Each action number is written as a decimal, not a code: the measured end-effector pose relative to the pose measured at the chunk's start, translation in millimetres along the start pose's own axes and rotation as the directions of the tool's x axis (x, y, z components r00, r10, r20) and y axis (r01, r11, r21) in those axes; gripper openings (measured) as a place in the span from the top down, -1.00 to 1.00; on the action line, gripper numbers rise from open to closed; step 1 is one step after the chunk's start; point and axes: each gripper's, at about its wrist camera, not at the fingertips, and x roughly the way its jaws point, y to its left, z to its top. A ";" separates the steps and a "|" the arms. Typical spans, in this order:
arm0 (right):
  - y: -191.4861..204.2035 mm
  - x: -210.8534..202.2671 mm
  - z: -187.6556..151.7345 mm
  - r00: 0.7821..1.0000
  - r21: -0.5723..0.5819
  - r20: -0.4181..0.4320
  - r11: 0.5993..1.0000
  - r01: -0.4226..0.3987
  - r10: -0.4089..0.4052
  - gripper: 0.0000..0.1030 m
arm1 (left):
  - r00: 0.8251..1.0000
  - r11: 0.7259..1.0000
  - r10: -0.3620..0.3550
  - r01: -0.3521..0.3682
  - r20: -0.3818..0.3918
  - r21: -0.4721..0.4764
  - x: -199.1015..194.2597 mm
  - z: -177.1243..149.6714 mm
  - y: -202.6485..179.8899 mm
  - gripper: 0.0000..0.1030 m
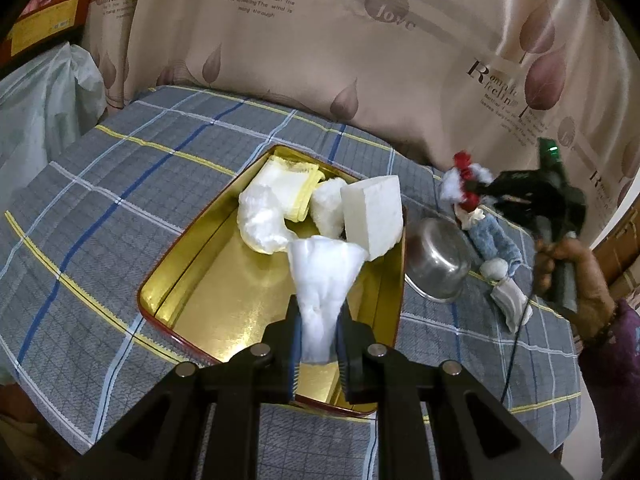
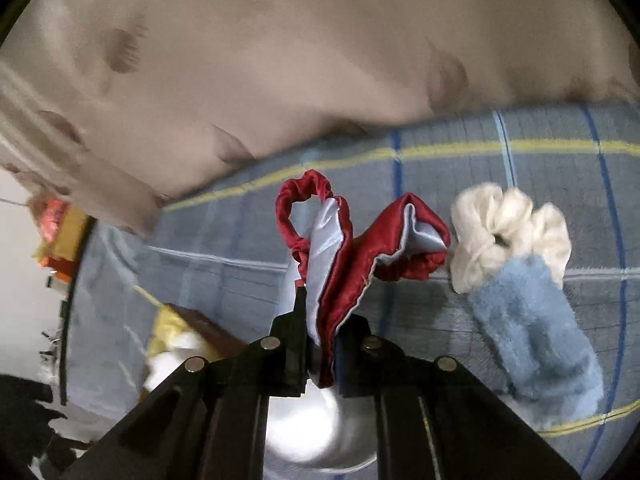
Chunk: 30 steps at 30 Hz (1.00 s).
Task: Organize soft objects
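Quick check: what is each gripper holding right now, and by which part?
Left gripper pinches a white soft piece by its narrow lower end, over the gold tin. Right gripper pinches the red-and-blue satin cloth by its bunched middle.

A glossy beige curtain (image 1: 340, 60) printed with brown leaves and lettering hangs beyond the claw, behind a table under grey, blue-and-yellow checked cloth (image 1: 120, 184).

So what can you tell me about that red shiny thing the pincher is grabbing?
The red satin pouch looks glossy, with a pale blue lining and ruffled red edges, one curled into a loop. It is crumpled and stands upward, pinched at its lower end by the right gripper, which is shut on it. It hangs above the checked cloth, near a white scrunchie.
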 end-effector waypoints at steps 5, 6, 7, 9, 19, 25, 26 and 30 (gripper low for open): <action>22.8 -49.7 -8.8 0.992 -0.038 0.085 0.995 -0.089 0.092 0.80 | 1.000 1.000 -0.005 0.005 0.007 -0.003 -1.7 6.9 3.6 0.69; 26.0 -56.8 -12.5 0.990 -0.043 0.095 0.994 -0.102 0.106 0.80 | 1.000 1.000 0.000 0.000 0.006 0.002 -0.7 8.6 4.0 0.69; 29.5 -63.9 -16.8 0.987 -0.048 0.103 0.992 -0.118 0.123 0.80 | 1.000 1.000 0.001 -0.001 0.003 0.008 1.0 10.6 4.5 0.69; 34.1 -73.5 -26.3 0.983 -0.058 0.113 0.989 -0.135 0.141 0.80 | 1.000 1.000 -0.013 0.014 -0.006 0.010 5.0 14.7 5.5 0.69; 51.4 -121.5 -103.2 0.964 -0.111 0.178 0.977 -0.181 0.199 0.80 | 0.997 0.991 -0.020 0.030 -0.079 0.131 52.5 33.2 -11.2 0.68; 53.1 -139.3 -138.9 0.960 -0.125 0.178 0.973 -0.195 0.215 0.80 | 0.993 0.987 0.019 0.000 -0.118 0.161 82.0 38.8 -15.8 0.68; 51.4 -139.5 -141.7 0.961 -0.122 0.173 0.973 -0.196 0.216 0.80 | 0.992 0.987 0.024 -0.004 -0.121 0.161 85.6 39.5 -16.1 0.67; 45.9 -139.9 -154.8 0.965 -0.125 0.158 0.974 -0.189 0.207 0.80 | 0.991 0.987 0.033 -0.012 -0.130 0.159 95.0 42.1 -16.7 0.64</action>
